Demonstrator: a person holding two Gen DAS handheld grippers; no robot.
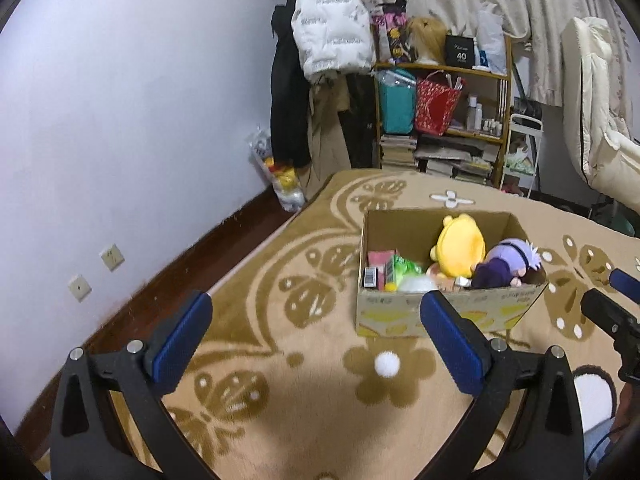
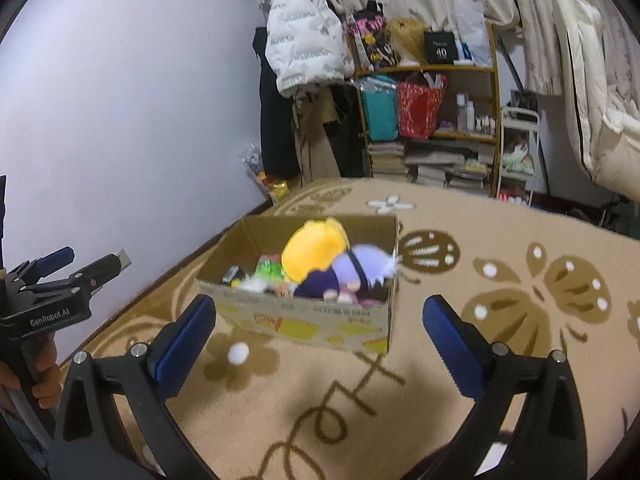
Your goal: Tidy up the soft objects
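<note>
A cardboard box (image 1: 448, 312) stands on the patterned rug (image 1: 280, 280). It holds a yellow plush (image 1: 460, 250), a purple plush doll (image 1: 504, 266) and several small packets. A small white pompom (image 1: 387, 364) lies on the rug just in front of the box; it also shows in the right wrist view (image 2: 238, 352). My left gripper (image 1: 316, 336) is open and empty, above the rug near the pompom. My right gripper (image 2: 320, 336) is open and empty in front of the box (image 2: 320, 320). The box's plush toys (image 2: 316, 254) show there too.
A wall (image 1: 120, 120) with sockets runs along the left. A cluttered shelf (image 1: 444, 120), hanging coats (image 1: 328, 20) and a bag of toys (image 1: 280, 176) stand behind the rug. A white chair (image 1: 600, 120) is at the right.
</note>
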